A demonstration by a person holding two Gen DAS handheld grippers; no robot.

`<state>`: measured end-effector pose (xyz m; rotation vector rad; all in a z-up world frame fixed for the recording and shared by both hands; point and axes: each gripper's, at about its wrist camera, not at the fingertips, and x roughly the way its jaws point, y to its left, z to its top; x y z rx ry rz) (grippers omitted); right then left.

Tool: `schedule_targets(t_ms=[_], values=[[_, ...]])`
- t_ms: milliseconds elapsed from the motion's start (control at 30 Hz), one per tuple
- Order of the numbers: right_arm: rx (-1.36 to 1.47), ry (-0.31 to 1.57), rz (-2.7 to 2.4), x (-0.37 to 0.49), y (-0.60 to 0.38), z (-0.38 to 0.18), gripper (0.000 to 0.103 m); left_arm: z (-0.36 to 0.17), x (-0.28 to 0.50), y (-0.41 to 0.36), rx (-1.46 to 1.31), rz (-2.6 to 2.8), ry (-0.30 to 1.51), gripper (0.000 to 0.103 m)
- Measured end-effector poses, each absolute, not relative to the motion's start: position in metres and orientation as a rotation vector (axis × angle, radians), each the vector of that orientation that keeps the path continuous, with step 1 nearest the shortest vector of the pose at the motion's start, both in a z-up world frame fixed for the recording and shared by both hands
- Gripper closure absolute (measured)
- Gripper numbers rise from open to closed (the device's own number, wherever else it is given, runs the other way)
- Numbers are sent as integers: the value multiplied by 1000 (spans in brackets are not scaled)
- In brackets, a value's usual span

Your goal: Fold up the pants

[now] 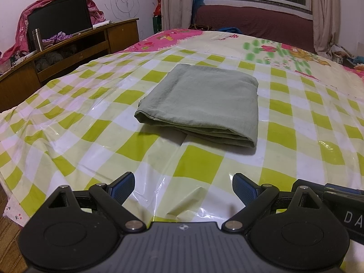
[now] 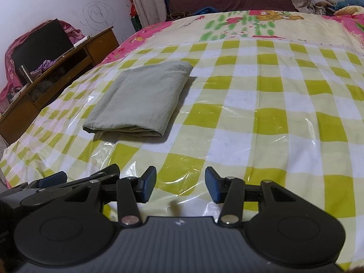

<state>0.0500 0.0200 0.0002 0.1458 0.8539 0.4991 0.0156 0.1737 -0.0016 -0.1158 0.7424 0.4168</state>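
Both pairs of fingers stand spread with nothing between them. On my left gripper [image 1: 183,187] I count two blue ribbed pads [image 1: 122,187] on black, matte plastic linkages, held wide apart above the bed cover. My right gripper [image 2: 180,185] shows the same two blue pads [image 2: 149,185], parted somewhat less, also clamping nothing. Each gripper has two round black hinge discs and a ridged grey body at the bottom of its view. In the right wrist view the left gripper's arm sits just beside mine at the lower left.

One pair of pants [image 1: 202,104] lies on the bed, well ahead of both grippers and touching neither. It is a soft, slightly wrinkled sage-green cloth, folded into a flat rectangular stack with rounded folds; I can see layered edges along its near side. In the right wrist view the pants [image 2: 141,100] sit left of centre.

Under them is a glossy plastic sheet [image 1: 200,166], checked in lime green, pale yellow and white, creased and shining in patches. Beyond it the bedspread [image 1: 284,50] is a matte print in pink and cream with cartoon figures.

To the left I see one wooden desk [image 1: 68,52], one dark flat screen [image 1: 59,16] and one cylindrical steel flask [image 1: 37,39].
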Motion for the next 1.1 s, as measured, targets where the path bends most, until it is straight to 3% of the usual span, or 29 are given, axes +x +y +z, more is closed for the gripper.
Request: schedule_targets(t_ms=[1100], values=[[124,856,493,51,21,0,54,-4,17,173,-117,419,755,0]])
